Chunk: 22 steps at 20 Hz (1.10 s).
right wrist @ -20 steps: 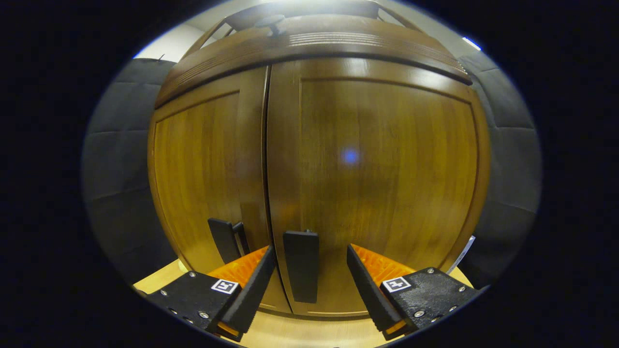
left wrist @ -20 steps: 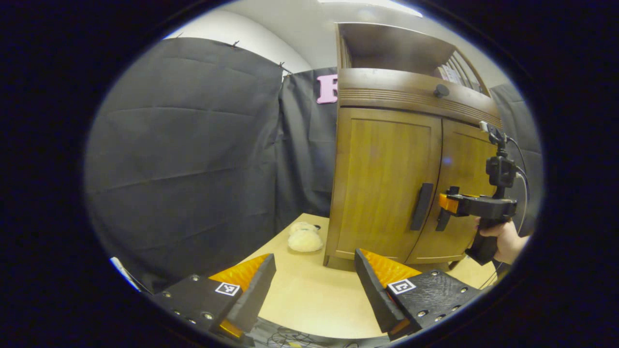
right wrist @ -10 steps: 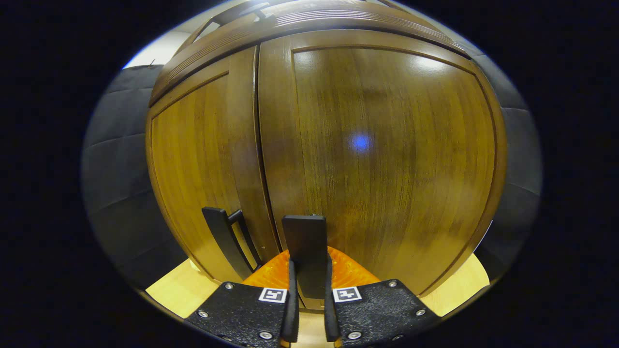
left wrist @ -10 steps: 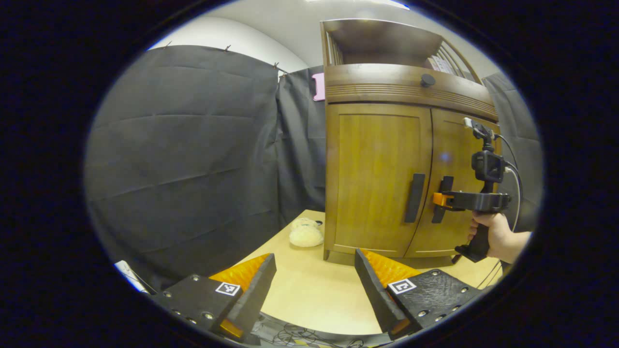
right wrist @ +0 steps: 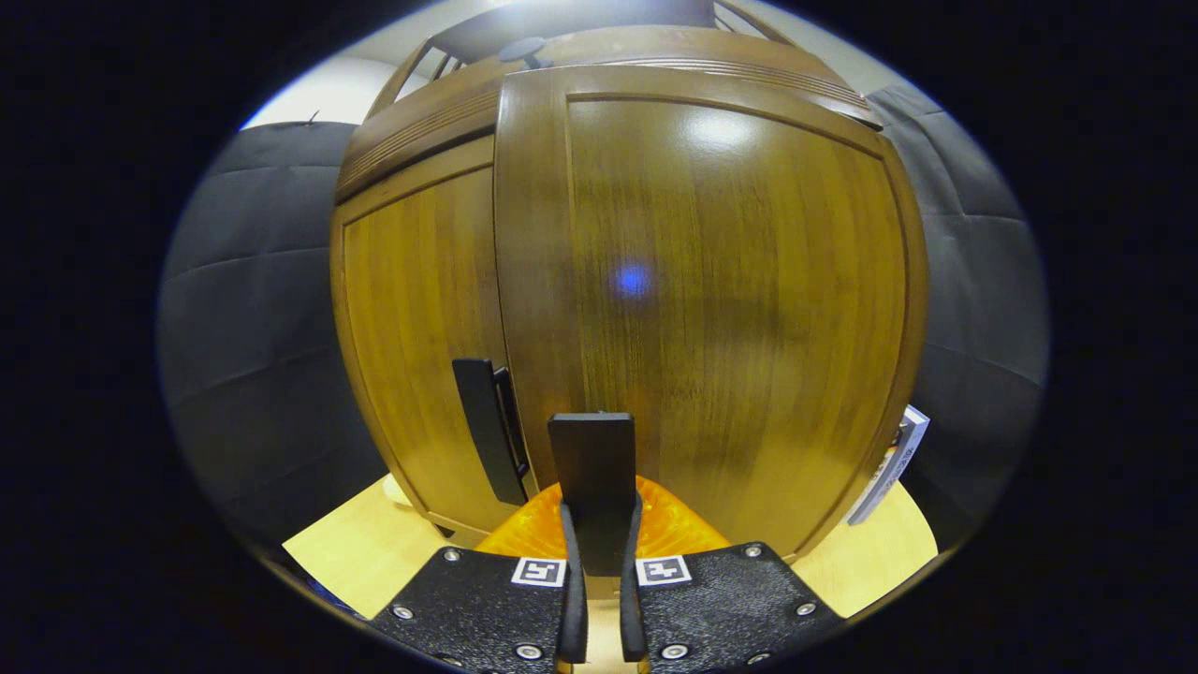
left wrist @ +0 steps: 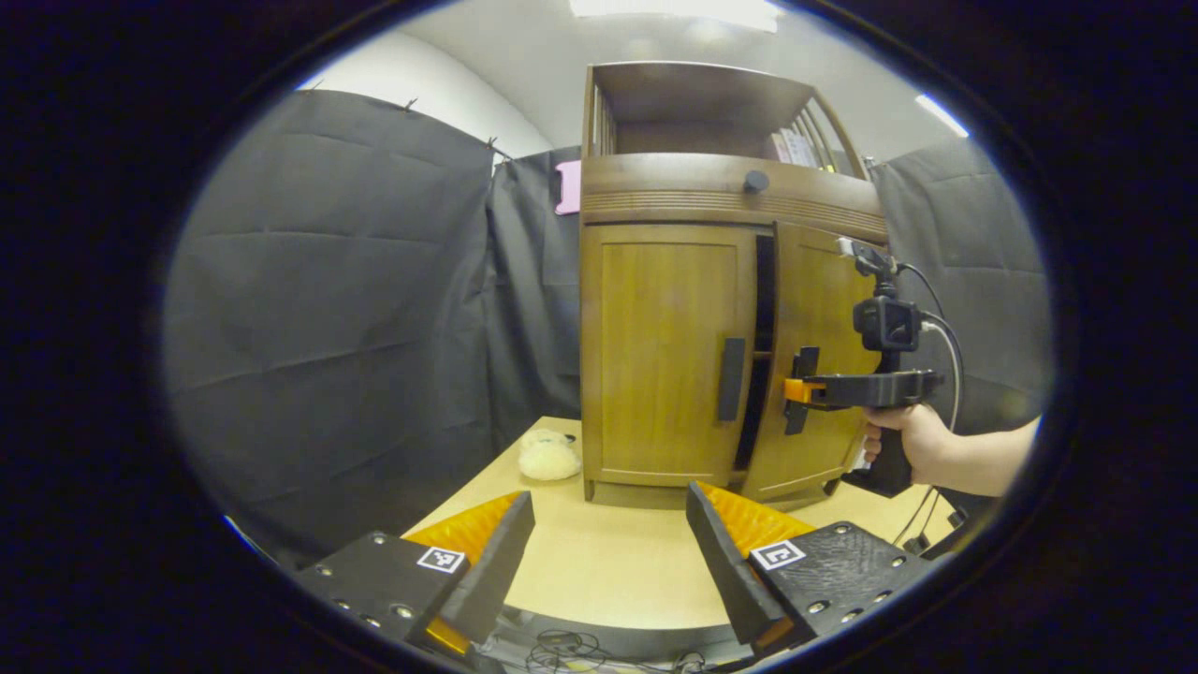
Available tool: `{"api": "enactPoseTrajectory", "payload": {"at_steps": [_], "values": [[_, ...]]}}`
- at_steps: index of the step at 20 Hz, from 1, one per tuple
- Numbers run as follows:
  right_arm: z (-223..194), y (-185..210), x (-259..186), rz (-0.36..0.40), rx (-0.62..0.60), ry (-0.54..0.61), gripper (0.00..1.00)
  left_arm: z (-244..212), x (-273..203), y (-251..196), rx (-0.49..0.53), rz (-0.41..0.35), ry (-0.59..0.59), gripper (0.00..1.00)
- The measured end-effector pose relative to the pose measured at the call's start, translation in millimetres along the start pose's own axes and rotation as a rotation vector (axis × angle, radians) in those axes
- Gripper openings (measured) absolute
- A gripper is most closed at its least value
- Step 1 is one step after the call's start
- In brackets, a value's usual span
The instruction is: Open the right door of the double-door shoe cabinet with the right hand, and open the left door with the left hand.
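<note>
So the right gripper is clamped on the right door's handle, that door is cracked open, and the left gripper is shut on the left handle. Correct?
Not quite. The left gripper is open and well back from the cabinet, with the left door handle untouched, as the left gripper view shows. The rest holds: the right gripper is shut on the right door handle, and the right door stands ajar.

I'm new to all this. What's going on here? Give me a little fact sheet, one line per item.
Furniture: brown wooden double-door shoe cabinet on a pale wooden table
Right door: pulled partly open, dark gap beside it
Left door: shut
Right tongs: clamped on the right door's black bar handle, held by a person's hand
Left tongs: open, holding nothing, short of the cabinet
Left door's black bar handle: untouched
Extra: cream fluffy object on the table left of the cabinet
</note>
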State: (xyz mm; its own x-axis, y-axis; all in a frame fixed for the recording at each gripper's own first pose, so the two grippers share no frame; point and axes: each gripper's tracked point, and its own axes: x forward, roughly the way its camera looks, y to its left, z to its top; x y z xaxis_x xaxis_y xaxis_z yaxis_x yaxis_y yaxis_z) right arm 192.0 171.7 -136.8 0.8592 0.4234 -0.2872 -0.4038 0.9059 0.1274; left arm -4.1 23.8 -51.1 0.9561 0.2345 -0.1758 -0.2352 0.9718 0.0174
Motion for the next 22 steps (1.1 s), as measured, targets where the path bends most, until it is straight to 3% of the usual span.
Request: {"api": "enactPoseTrajectory", "payload": {"at_steps": [1,4,5,6,10,14,22], "values": [[1,-1,-3,-0.006,0.002,-0.003,0.12,-1,0,0,-0.003,-0.004,-0.002,0.94],[0,-4,-24,-0.029,0.01,-0.013,0.12,-2,0,-1,-0.016,-0.013,0.0,0.94],[-3,-6,-30,-0.037,0.013,-0.017,0.12,-1,2,-1,-0.017,-0.026,-0.006,1.0],[-4,-9,-39,-0.045,0.014,-0.018,0.12,-3,4,-1,-0.013,-0.039,-0.008,0.94],[-11,-23,-68,-0.077,0.018,-0.018,0.14,-9,28,0,0.008,-0.078,-0.008,0.94],[-19,-43,-93,-0.106,0.01,-0.002,0.13,-7,43,19,-0.04,-0.12,-0.003,0.94],[-27,-91,-140,-0.152,0.04,0.0,0.13,-16,113,24,-0.08,-0.187,0.067,0.94]]}}
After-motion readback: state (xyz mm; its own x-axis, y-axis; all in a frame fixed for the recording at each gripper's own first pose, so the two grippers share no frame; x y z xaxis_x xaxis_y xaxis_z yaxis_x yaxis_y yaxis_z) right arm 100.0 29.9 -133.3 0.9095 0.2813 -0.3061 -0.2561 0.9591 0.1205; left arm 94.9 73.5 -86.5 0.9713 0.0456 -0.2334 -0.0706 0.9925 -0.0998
